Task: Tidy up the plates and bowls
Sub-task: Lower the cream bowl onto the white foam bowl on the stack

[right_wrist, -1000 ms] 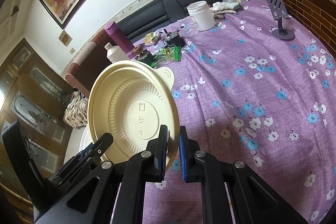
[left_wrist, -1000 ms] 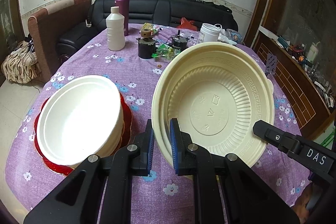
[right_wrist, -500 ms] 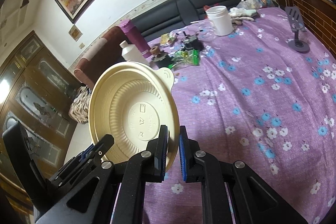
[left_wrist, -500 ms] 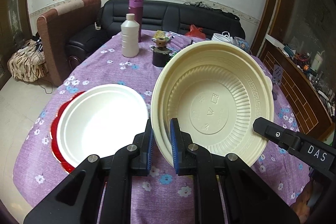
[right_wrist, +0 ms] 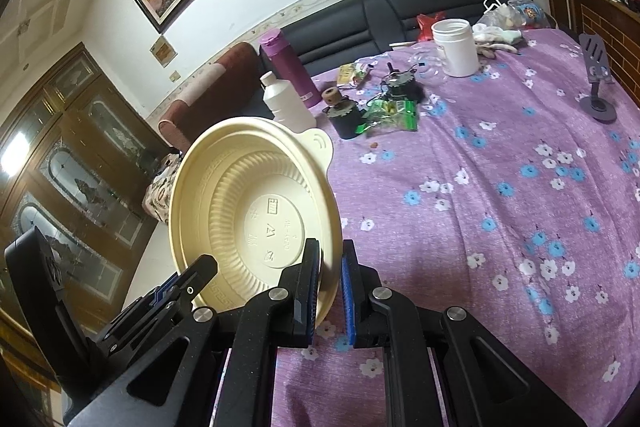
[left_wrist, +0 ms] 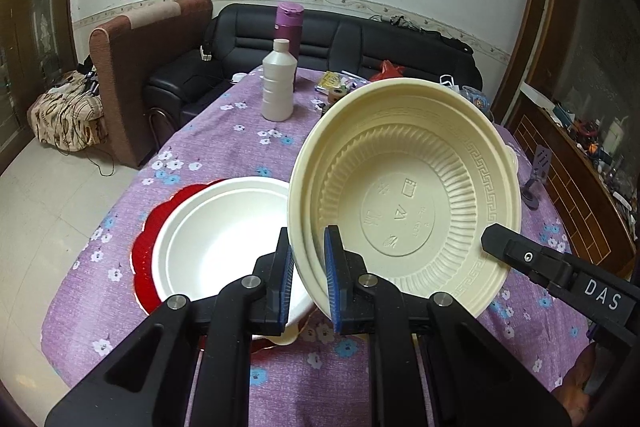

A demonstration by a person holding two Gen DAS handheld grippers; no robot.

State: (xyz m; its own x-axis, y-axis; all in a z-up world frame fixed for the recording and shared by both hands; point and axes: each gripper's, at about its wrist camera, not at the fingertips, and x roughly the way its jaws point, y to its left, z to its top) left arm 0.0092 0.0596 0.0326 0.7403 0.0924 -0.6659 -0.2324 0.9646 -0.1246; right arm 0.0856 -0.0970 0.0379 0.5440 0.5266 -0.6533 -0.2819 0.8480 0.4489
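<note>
Cream bowl hung between my left gripper and right gripper, both clamped on opposite rims so I could steady it.

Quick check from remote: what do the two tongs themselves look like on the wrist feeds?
Both the left tongs and right tongs are matte black plastic, with angular triangular cut-outs, silver pivot screws and ribbed blue pads lining each finger. In the left wrist view the right one's body reads "DAS" in white.

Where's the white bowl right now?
In the left wrist view the white bowl sits lower left on a red plate, just left of the held cream bowl.
</note>
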